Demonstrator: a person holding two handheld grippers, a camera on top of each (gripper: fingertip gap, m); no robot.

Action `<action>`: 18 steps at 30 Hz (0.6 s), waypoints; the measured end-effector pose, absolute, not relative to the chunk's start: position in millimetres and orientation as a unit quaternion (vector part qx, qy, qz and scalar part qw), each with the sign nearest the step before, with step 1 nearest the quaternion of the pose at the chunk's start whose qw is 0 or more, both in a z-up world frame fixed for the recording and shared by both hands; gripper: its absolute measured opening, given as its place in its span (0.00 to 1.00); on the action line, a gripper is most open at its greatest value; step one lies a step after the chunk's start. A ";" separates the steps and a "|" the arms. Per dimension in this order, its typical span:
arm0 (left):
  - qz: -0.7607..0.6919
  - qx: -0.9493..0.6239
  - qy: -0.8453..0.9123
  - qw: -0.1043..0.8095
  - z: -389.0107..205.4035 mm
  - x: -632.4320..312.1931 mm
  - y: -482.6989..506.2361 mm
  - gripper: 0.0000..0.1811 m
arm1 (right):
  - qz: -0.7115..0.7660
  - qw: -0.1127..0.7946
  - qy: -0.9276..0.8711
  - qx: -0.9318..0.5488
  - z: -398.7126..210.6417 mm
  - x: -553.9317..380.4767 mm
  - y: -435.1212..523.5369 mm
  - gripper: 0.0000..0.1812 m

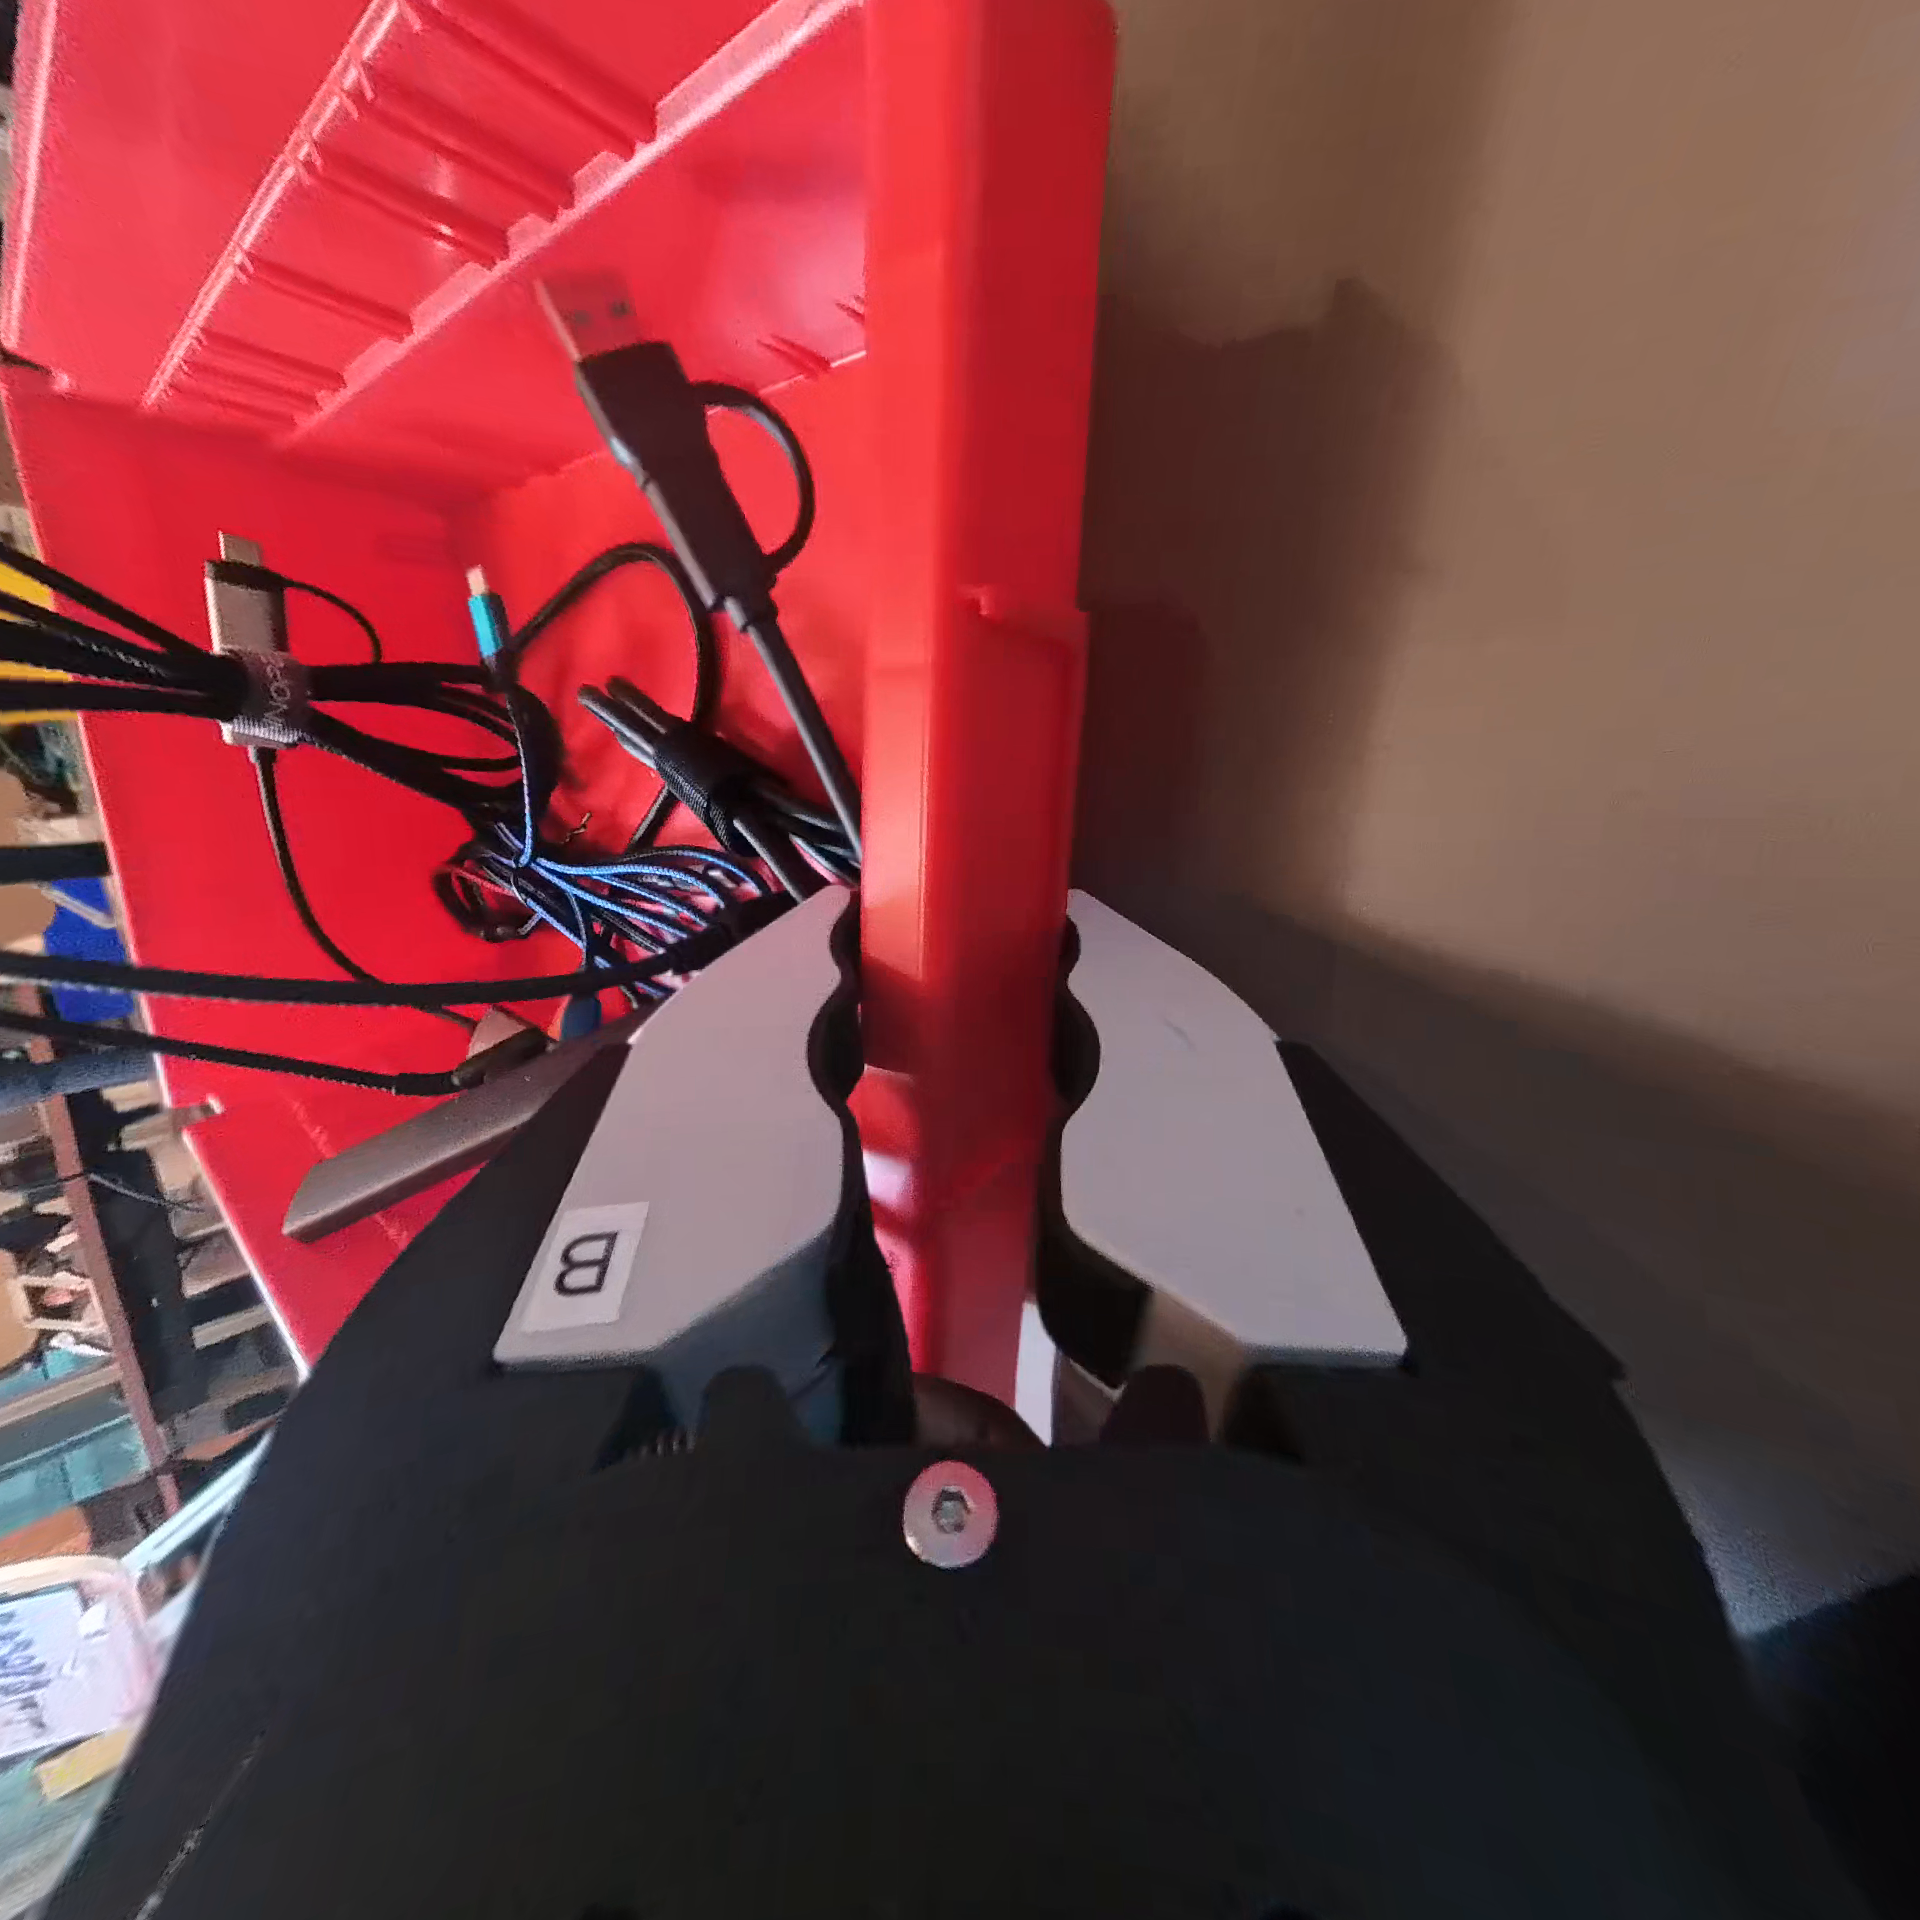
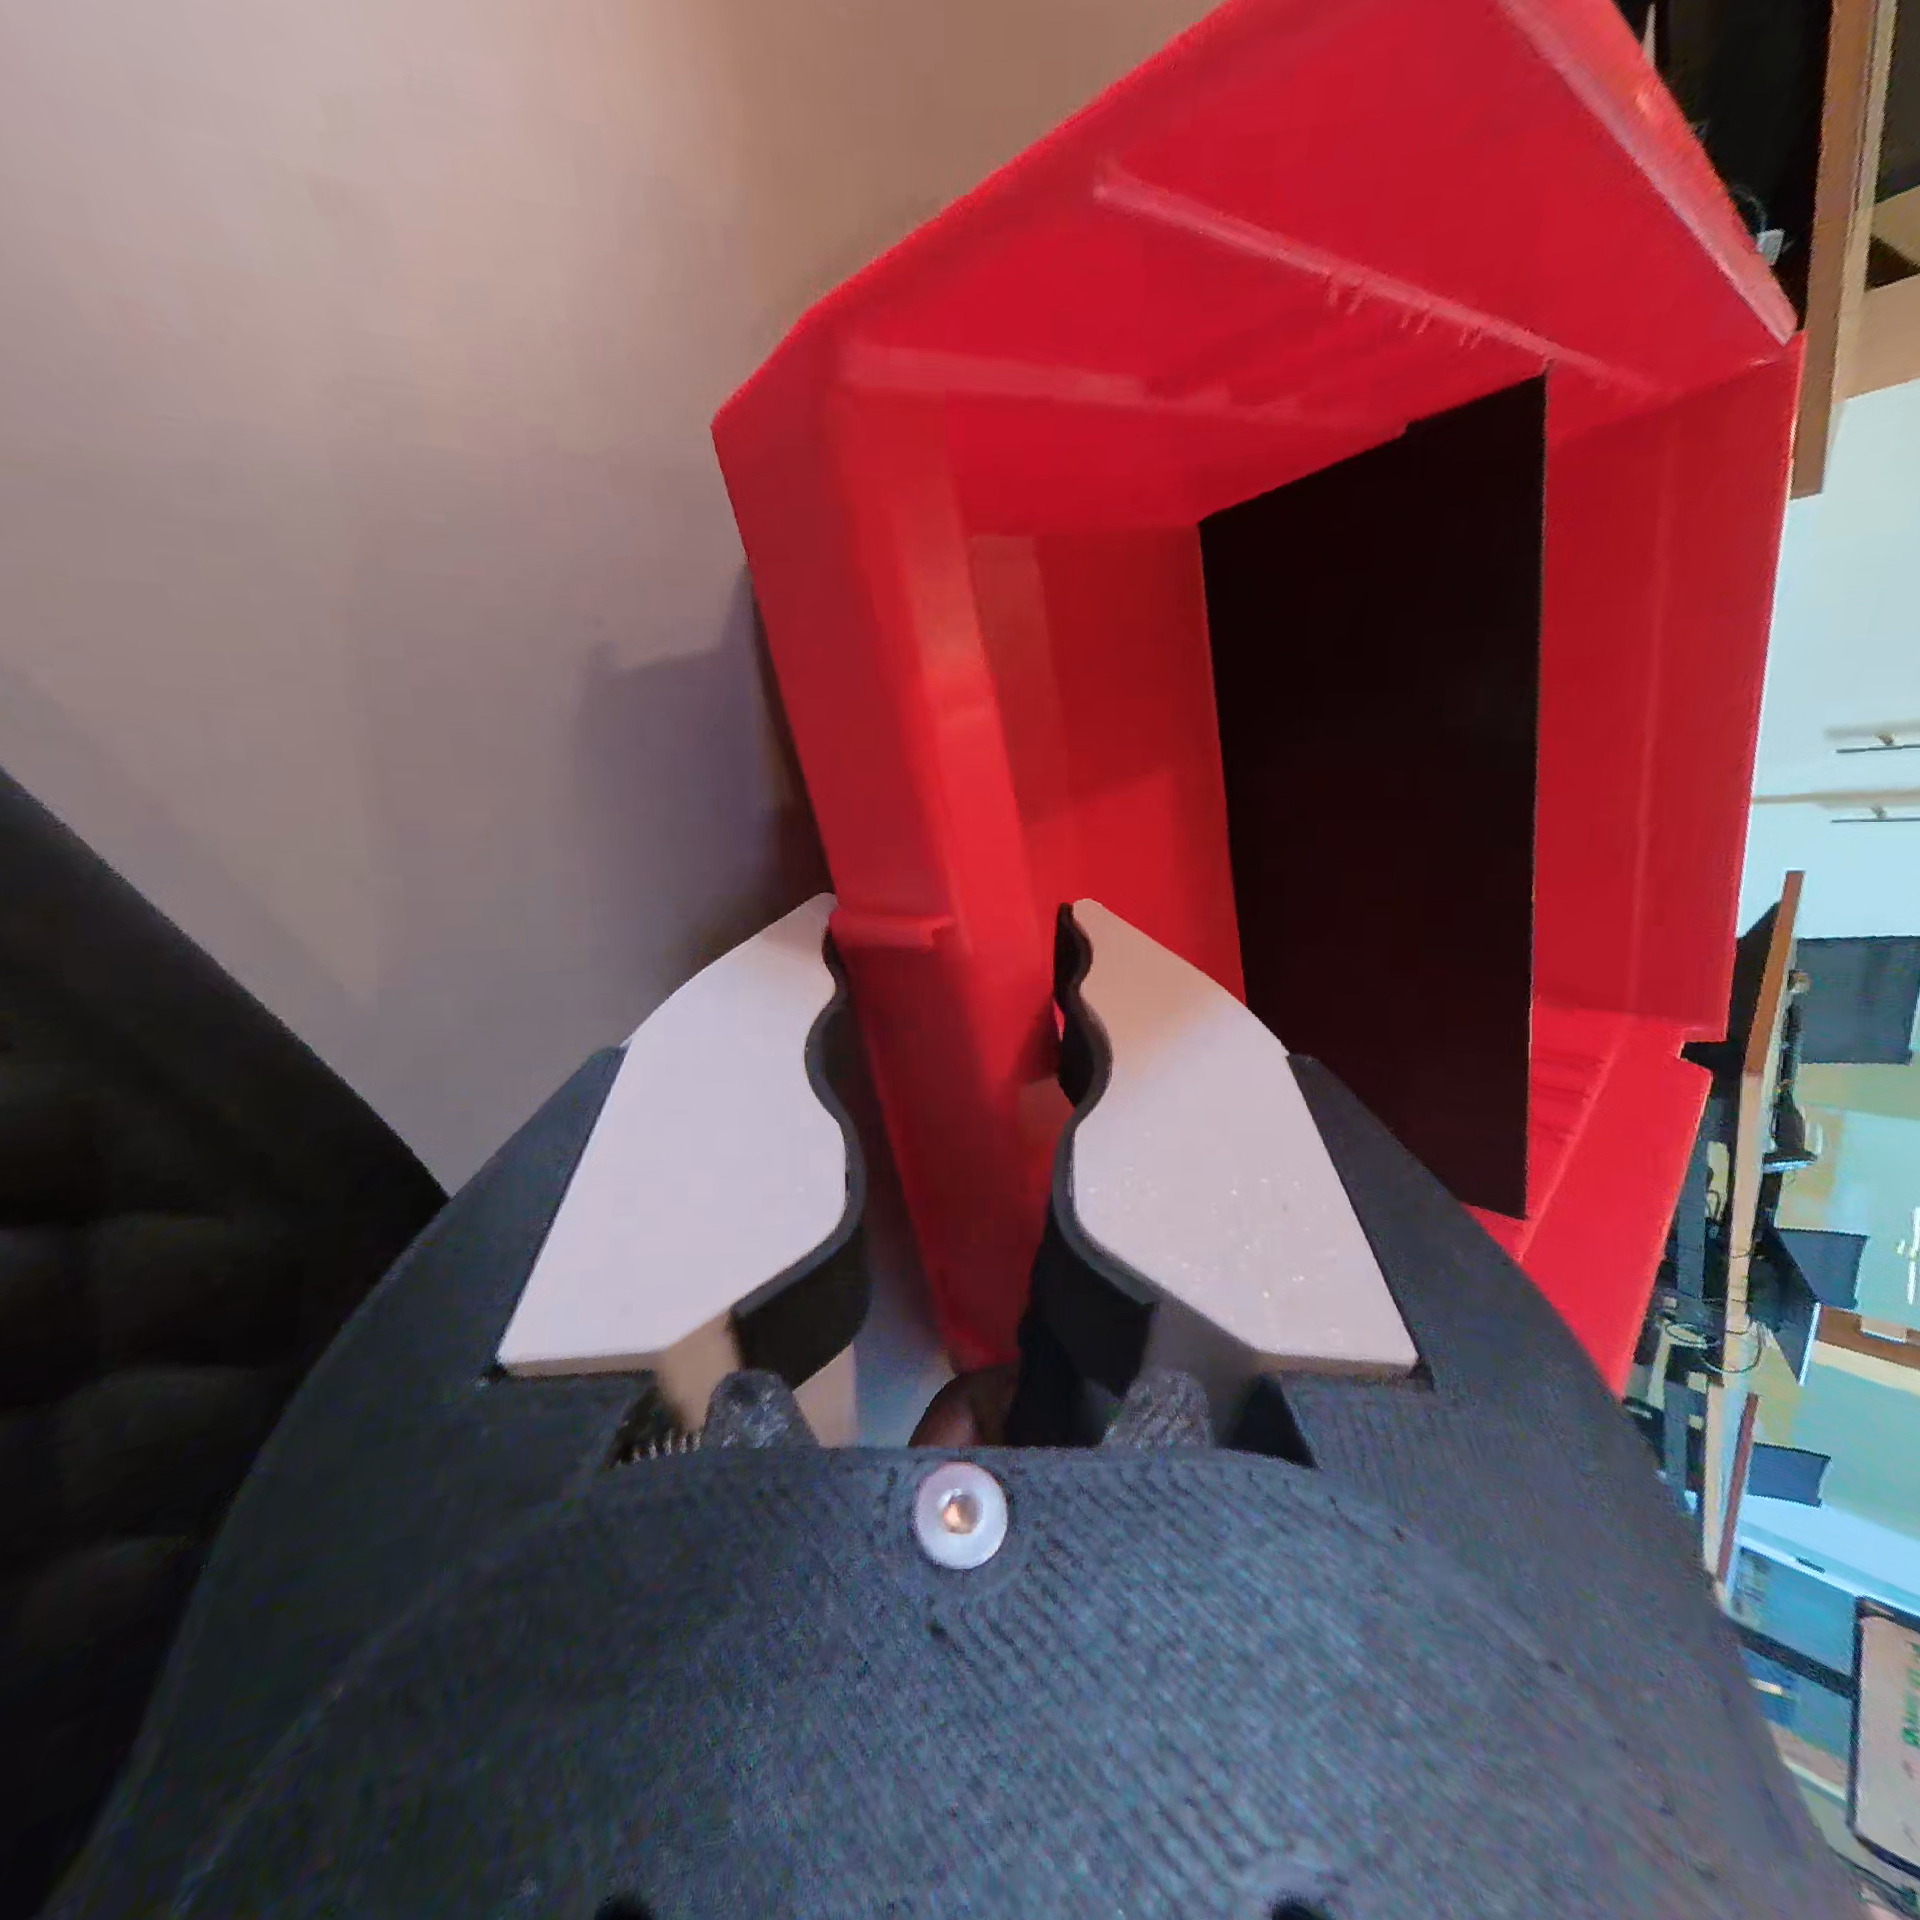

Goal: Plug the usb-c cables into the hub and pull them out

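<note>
My left gripper (image 1: 961, 925) fills the near part of the left wrist view, black body with two pale fingers (image 1: 727, 1091). Its jaws are closed onto the edge wall of a red plastic bin (image 1: 977, 520), one finger inside the bin and one outside, both pressed on the wall. My right gripper (image 2: 945, 925) is in the same manner in the right wrist view: its jaws hold another edge wall of the red bin (image 2: 1299, 343), with the wall between the two fingers and touching both.

The bin is the biggest thing in both views and it appears tilted, with a beige surface (image 1: 1507, 416) behind it. In the right wrist view a dark flat panel (image 2: 1371, 810) stands inside the bin as a divider.

Inside the bin, in the left wrist view, lies a tangle of cables. A black bundle (image 1: 343, 686) is tied with a grey strap. A blue braided cable (image 1: 623, 883) is coiled near my left finger, and its teal plug (image 1: 486, 621) points up. A black cable with a USB-A plug (image 1: 597, 312) leans on the bin wall. The grey hub (image 1: 416, 1164) lies flat on the bin floor, just beside my left finger, with a black cable going into its end. A grey plug (image 1: 244, 597) sits above the strap.
</note>
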State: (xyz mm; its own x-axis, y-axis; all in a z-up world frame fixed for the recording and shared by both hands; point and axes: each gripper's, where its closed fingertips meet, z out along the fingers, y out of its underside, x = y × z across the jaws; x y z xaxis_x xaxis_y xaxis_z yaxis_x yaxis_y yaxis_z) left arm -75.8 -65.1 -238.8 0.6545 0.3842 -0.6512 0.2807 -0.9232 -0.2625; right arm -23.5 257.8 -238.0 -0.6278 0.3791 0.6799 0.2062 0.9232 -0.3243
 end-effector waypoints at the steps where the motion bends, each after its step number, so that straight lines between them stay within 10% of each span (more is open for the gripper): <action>1: 0.370 -0.907 -0.187 0.071 -238.8 -74.2 -67.8 0.18 | 0.107 0.400 -0.896 -0.164 -238.1 -23.2 258.6 0.20; 18: 0.380 -0.901 -0.206 0.037 -235.8 -26.5 -195.2 0.22 | 0.053 0.374 -0.918 -0.118 -240.1 -30.6 332.0 0.19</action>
